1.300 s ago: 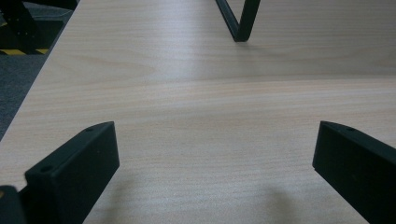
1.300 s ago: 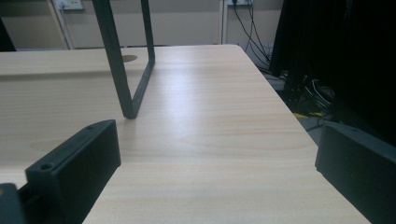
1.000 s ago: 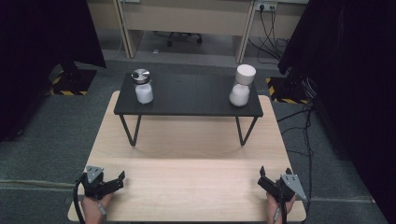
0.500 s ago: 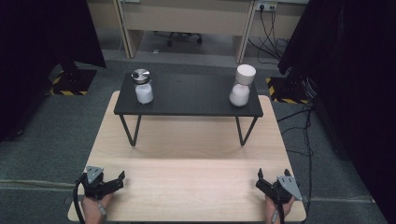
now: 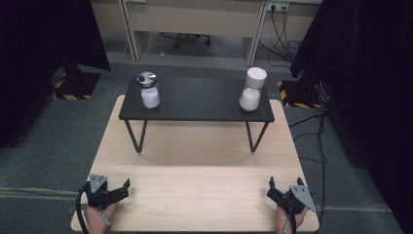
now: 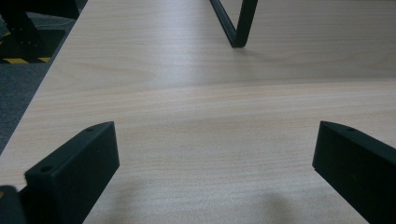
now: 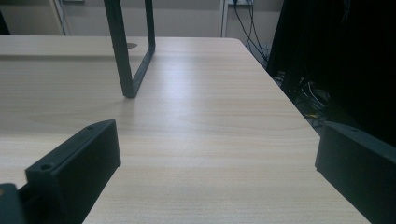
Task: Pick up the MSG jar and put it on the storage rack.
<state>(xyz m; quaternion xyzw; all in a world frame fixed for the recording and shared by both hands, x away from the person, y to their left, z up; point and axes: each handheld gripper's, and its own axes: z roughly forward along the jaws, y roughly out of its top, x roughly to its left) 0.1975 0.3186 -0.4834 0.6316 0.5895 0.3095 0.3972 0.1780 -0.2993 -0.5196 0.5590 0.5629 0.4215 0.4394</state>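
Both pairs of jaws stand wide apart with nothing between them but bare wood. The left gripper (image 5: pixel 118 191) rests low at the near left corner of the desk (image 5: pixel 204 161), held by a hand (image 5: pixel 100 213) that comes in from the bottom edge of the high view; its cable loops off to the left. In the left gripper view the two black jaws rise at either side over the pale wood grain, and one black leg of the small table (image 6: pixel 235 23) stands ahead of them.

The right gripper (image 5: pixel 275 195) sits at the near right corner of the desk, also in a hand (image 5: pixel 287 222), with its grey three-cornered plate on top. The right gripper view looks along its parted jaws at the desk surface, another black leg frame (image 7: pixel 133 46) and the right edge of the desk.

Nearest to the grippers, yet well apart from both, are two jars on a small black table (image 5: pixel 197 100) that stands at the far part of the desk. The jar with the metal lid (image 5: pixel 148 91) stands upright near that table's left end and holds something white. The jar with the white lid (image 5: pixel 253 90) stands near its right end.

Grey carpet (image 5: pixel 44 146) surrounds the desk, and dark curtains (image 5: pixel 355 73) hang at both sides.
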